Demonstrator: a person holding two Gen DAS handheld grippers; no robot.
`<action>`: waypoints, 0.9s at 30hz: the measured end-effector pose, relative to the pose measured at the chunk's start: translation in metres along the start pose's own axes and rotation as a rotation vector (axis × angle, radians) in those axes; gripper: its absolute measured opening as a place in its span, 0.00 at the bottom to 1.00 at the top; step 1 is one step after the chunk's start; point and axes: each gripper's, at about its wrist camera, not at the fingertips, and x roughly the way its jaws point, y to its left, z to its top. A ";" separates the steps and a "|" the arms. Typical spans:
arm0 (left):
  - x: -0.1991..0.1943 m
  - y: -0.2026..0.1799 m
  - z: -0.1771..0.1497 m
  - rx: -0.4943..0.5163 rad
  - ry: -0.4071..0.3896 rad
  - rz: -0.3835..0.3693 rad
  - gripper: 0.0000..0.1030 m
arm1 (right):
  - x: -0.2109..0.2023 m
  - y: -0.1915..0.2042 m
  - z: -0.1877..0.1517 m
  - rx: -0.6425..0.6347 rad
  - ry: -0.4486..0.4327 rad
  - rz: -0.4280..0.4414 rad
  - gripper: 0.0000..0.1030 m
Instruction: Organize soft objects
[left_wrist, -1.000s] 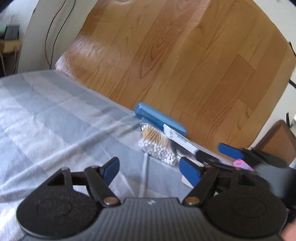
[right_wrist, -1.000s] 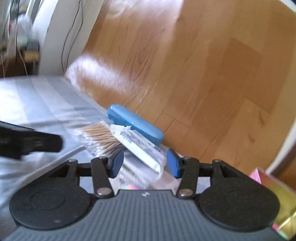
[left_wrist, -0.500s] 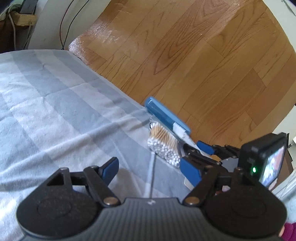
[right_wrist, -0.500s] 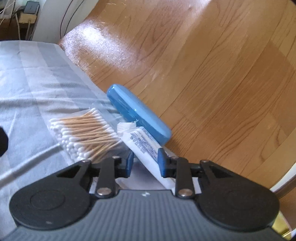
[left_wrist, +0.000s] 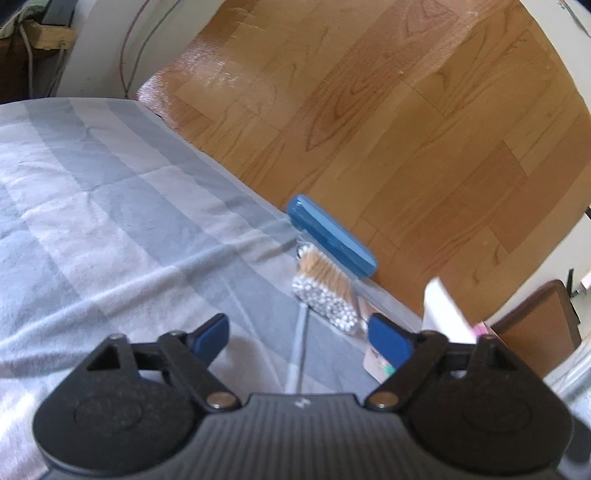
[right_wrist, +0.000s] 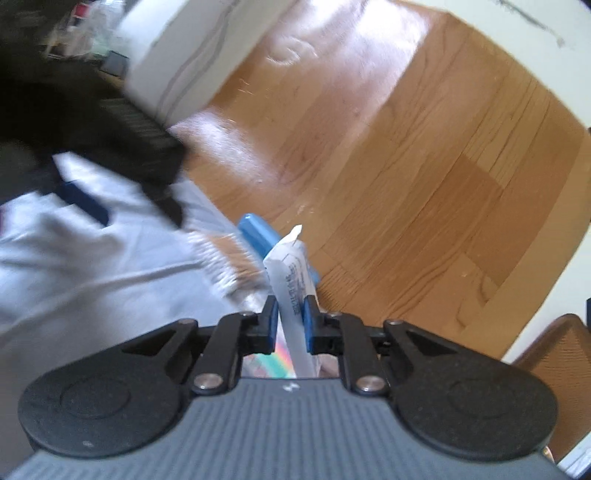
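1. While the left gripper (left_wrist: 297, 338) hovers low over the grey checked blanket (left_wrist: 110, 236), its jaws stand wide apart and hold nothing; a cotton swab bag (left_wrist: 327, 290) lies ahead beside a blue case (left_wrist: 330, 236).
2. Raised above the blanket edge, the right gripper (right_wrist: 290, 323) has its jaws clamped on a white sachet (right_wrist: 290, 273), which points upward.

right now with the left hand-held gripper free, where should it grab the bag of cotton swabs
Across the middle of the bundle, from above. The bag of cotton swabs lies flat on the blanket, sticks running away from the camera, with the blue case close along its far side. Turn the open left hand-held gripper so the fingers straddle the sticks crosswise; the white tips would likely squash.
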 end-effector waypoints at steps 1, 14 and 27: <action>0.000 -0.001 -0.001 0.006 0.001 -0.007 0.91 | -0.010 0.005 -0.004 -0.014 -0.008 0.001 0.16; 0.000 -0.024 -0.011 0.132 0.037 -0.083 0.97 | -0.008 0.019 0.001 0.057 0.030 0.006 0.17; -0.002 -0.027 -0.012 0.117 0.052 -0.169 0.99 | -0.009 0.038 0.002 -0.005 0.031 0.001 0.17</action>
